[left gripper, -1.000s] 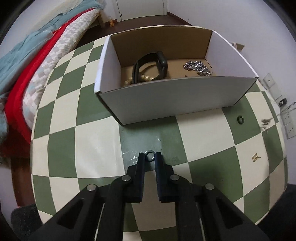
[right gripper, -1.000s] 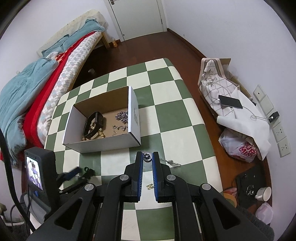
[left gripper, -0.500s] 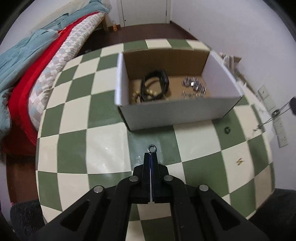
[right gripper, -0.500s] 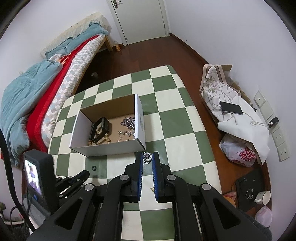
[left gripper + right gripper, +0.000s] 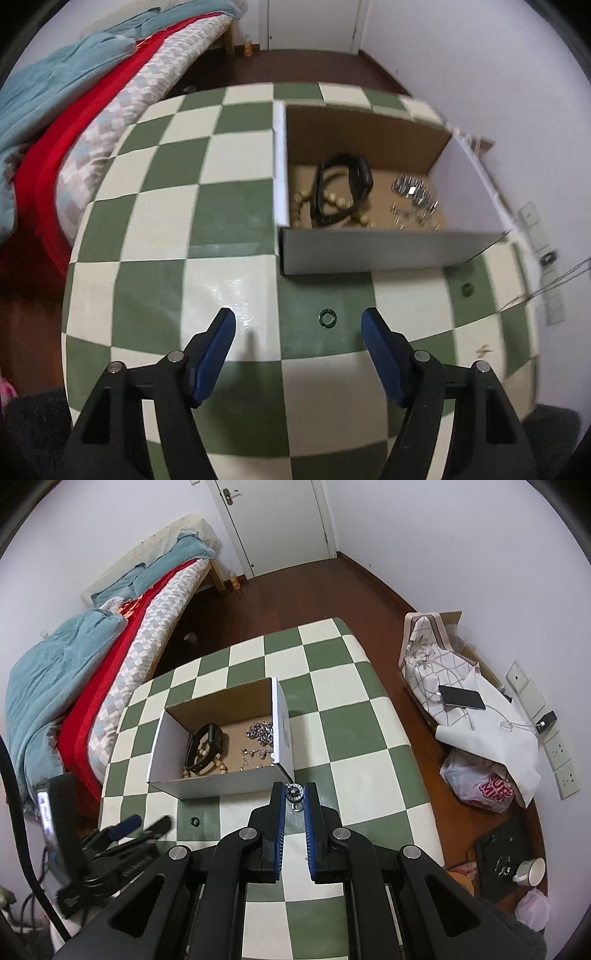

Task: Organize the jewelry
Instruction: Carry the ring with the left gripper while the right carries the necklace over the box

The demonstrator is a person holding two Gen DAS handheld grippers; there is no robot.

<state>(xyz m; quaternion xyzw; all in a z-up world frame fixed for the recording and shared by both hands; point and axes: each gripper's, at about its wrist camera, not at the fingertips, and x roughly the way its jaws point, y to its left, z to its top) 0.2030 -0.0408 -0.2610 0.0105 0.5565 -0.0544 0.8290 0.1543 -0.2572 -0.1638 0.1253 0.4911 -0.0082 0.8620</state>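
A small dark ring (image 5: 327,318) was seen lying flat on the counter (image 5: 236,206) between and just ahead of the left fingers (image 5: 221,341), whose jaws had just been opening and stood spread, nearer than the right fingers (image 5: 277,814) pinching a jeweled charm (image 5: 294,793).

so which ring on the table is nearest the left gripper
The dark green ring on the green square, lying just ahead of the open left gripper. The other ring lies farther right, near the box corner.

The left gripper (image 5: 298,325) has just been opening, jaws wide and empty; the right gripper (image 5: 294,798) is clamped narrow.
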